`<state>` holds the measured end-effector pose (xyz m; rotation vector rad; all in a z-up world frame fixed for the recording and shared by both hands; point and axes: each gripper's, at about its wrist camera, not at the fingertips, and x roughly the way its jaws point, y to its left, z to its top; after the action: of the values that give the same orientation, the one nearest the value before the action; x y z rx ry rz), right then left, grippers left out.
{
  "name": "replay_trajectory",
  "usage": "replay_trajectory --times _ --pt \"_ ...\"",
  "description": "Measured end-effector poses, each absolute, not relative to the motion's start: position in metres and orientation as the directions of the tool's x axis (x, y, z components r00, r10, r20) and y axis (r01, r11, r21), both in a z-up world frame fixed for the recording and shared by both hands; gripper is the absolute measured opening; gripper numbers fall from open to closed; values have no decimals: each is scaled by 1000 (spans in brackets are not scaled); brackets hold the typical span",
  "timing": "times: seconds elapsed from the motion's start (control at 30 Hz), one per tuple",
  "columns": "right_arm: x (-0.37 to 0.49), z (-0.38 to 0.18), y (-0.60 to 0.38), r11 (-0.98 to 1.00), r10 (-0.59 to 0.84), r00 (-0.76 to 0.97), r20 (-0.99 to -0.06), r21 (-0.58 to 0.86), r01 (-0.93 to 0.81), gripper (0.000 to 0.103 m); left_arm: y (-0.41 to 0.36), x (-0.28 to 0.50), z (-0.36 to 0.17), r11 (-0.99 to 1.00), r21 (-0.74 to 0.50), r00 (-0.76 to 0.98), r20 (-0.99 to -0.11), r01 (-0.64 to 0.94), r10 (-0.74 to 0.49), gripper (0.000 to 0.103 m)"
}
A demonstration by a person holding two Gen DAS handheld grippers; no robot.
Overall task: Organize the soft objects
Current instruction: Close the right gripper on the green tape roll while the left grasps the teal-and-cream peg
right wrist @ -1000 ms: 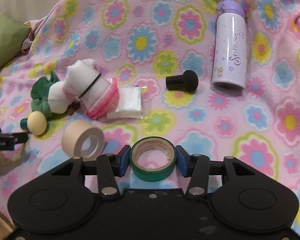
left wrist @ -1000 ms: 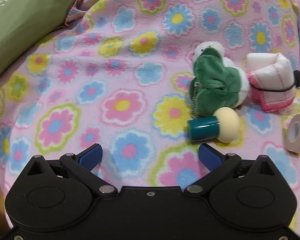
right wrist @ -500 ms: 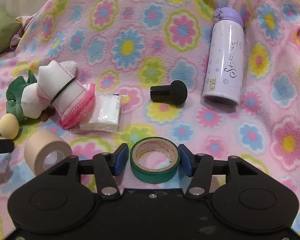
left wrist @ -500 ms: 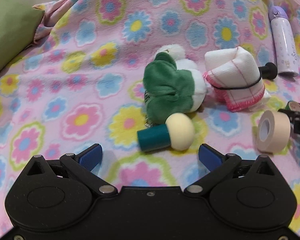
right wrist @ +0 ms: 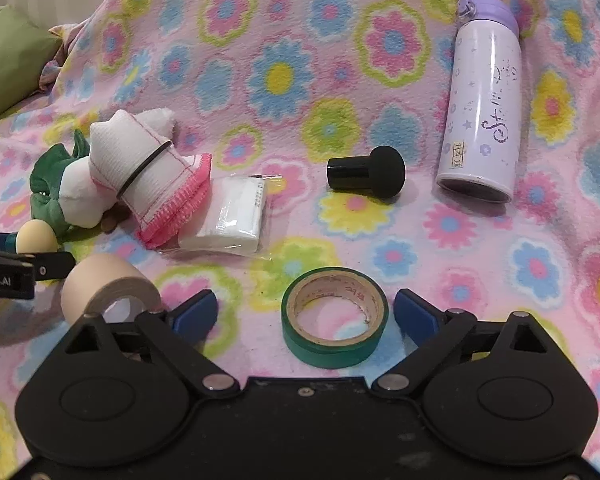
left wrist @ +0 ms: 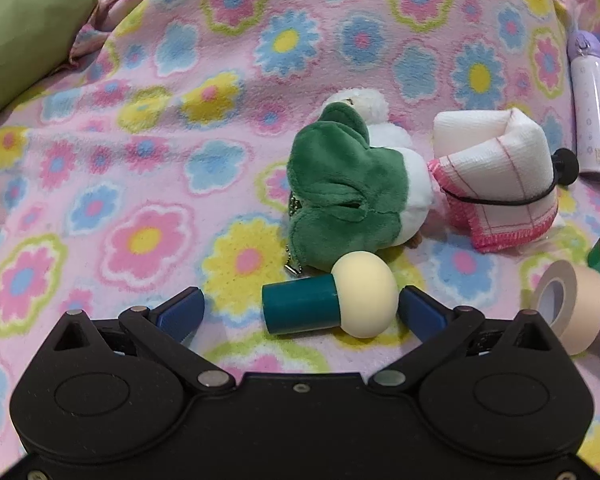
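Left view: my left claw (left wrist: 300,306) spread wide, the teal-handled sponge puff (left wrist: 328,300) between the pads, light, squashy head, so grip the stiff handle; right view: my right claw (right wrist: 306,312), just opened, straddles the freed green tape roll (right wrist: 335,316), firm-rimmed.

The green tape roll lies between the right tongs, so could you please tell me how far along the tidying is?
Early stage. The right tongs have just been opening; the green tape roll lies free between them on the blanket. The left tongs stand open around the teal-handled sponge. The plush toy and rolled cloth still lie loose.
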<state>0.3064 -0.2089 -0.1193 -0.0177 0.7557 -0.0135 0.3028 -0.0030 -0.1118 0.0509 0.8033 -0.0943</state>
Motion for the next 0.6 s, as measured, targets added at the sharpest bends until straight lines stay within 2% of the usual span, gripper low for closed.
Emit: replay_trajectory --times 0.2,0.27,0.37,0.43,0.5,0.6 --pt "306 -120 -210 1000 -14 734 -679 -13 7 96 -3 301 -114 993 13 705 -705 120 -76 101" --pt "304 -120 -210 1000 -20 740 -672 -12 16 93 -3 300 -114 993 12 710 -700 120 -78 101" --pt "298 -119 -212 998 -47 760 -648 -9 54 77 -1 299 -115 993 6 715 -694 121 -83 100" --pt "294 -118 -216 996 -68 773 -631 1 89 62 -1 299 -115 992 -1 717 -691 124 -90 99" --pt "292 -118 -218 994 -86 779 -621 3 112 54 0 299 -114 992 -4 718 -690 126 -93 99" --pt "291 -118 -217 994 -91 782 -616 -3 113 50 0 298 -115 992 -3 719 -689 126 -93 99"
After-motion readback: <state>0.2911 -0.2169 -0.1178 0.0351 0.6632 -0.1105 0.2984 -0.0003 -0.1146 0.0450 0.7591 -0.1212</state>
